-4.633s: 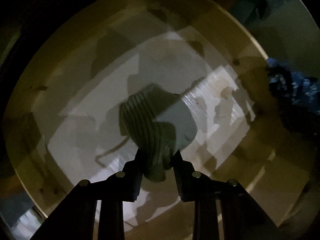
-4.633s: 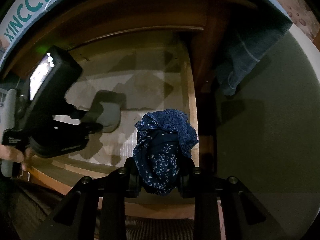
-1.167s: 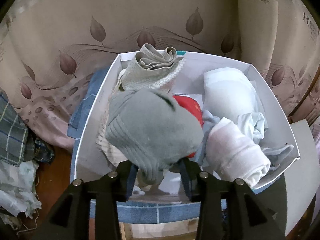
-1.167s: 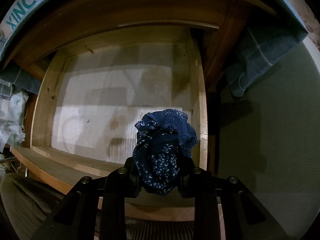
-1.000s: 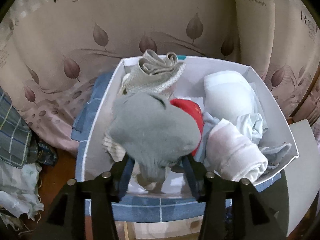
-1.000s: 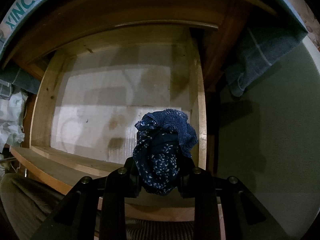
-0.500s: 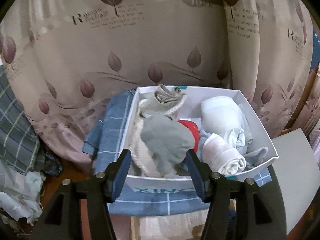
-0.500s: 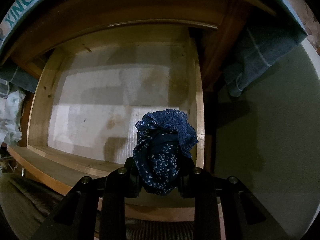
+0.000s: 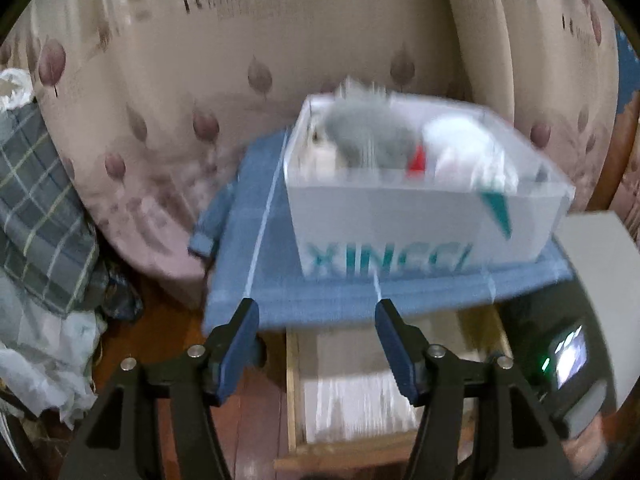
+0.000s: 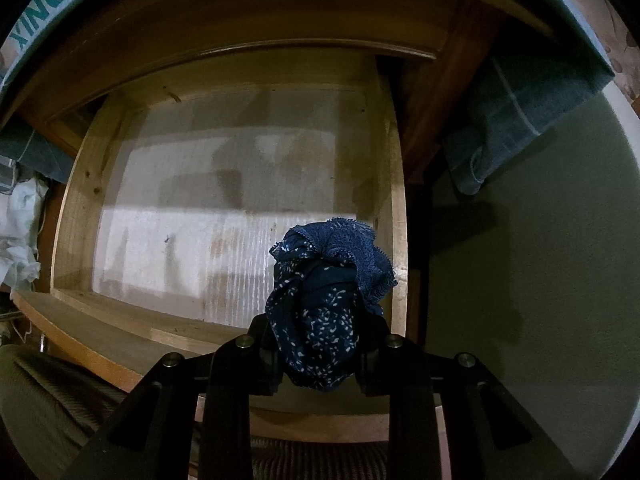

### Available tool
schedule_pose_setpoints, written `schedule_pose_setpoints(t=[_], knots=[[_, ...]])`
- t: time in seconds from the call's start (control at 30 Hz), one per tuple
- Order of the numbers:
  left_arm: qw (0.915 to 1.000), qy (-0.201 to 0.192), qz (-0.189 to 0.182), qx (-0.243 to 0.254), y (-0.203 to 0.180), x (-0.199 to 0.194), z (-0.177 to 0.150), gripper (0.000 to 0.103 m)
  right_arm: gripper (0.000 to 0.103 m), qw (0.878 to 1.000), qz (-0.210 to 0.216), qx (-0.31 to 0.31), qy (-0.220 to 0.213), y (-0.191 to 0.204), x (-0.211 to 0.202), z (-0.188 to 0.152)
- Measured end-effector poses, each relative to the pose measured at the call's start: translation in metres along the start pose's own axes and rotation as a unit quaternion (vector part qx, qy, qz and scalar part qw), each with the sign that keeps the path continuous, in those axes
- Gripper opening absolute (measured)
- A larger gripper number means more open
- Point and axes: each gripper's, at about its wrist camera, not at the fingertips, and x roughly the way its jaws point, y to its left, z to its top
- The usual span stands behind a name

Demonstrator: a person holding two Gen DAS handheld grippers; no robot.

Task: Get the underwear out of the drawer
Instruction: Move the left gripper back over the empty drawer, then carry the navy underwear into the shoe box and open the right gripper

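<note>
My right gripper is shut on a navy underwear with white specks and a lace edge, held above the front right of the open wooden drawer, whose white liner shows bare. My left gripper is open and empty, held back from the white XINCCI box. The grey underwear lies in that box on top of other rolled garments. The open drawer also shows below the box in the left wrist view, blurred.
The box stands on a blue checked cloth over the cabinet top. A leaf-print curtain hangs behind. Plaid fabric and white bags lie at the left. The other gripper's screen shows at lower right.
My left gripper let go of the grey underwear into the box, opened, and pulled back and down from the box. My right gripper held still with the navy underwear.
</note>
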Motion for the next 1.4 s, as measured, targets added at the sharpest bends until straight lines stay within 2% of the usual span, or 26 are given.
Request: schedule_pose_setpoints(t=[0.23, 0.3, 0.43, 0.57, 0.67, 0.87, 1.17, 1.4], knots=[[0.9977, 0.063, -0.002, -0.025, -0.004, 0.049, -0.062, 0.062, 0.024, 1.0, -0.008, -0.006, -0.004, 0.003, -0.003, 0.0], [0.9971, 0.07, 0.0, -0.031, -0.005, 0.057, -0.072, 0.062, 0.024, 1.0, -0.008, -0.006, -0.007, 0.002, -0.004, -0.001], [0.9984, 0.05, 0.019, -0.019, -0.008, 0.064, -0.094, 0.062, 0.025, 1.0, -0.013, -0.011, -0.01, 0.004, -0.004, -0.004], [0.9974, 0.063, 0.001, -0.035, -0.005, 0.076, -0.106, 0.062, 0.025, 1.0, -0.016, -0.017, -0.017, 0.007, -0.007, -0.005], [0.996, 0.073, 0.004, -0.052, -0.001, 0.081, -0.117, 0.062, 0.026, 1.0, -0.01, -0.022, -0.02, 0.008, -0.009, -0.005], [0.9945, 0.067, 0.012, -0.08, 0.006, 0.079, -0.121, 0.062, 0.026, 0.999, 0.005, -0.031, -0.035, 0.009, -0.016, -0.006], [0.9948, 0.07, 0.022, -0.07, 0.003, 0.082, -0.123, 0.062, 0.027, 0.996, 0.023, -0.045, -0.073, 0.012, -0.049, -0.006], [0.9946, 0.072, 0.021, -0.071, 0.006, 0.085, -0.122, 0.062, 0.027, 0.991, 0.048, -0.055, -0.109, 0.014, -0.102, -0.001]])
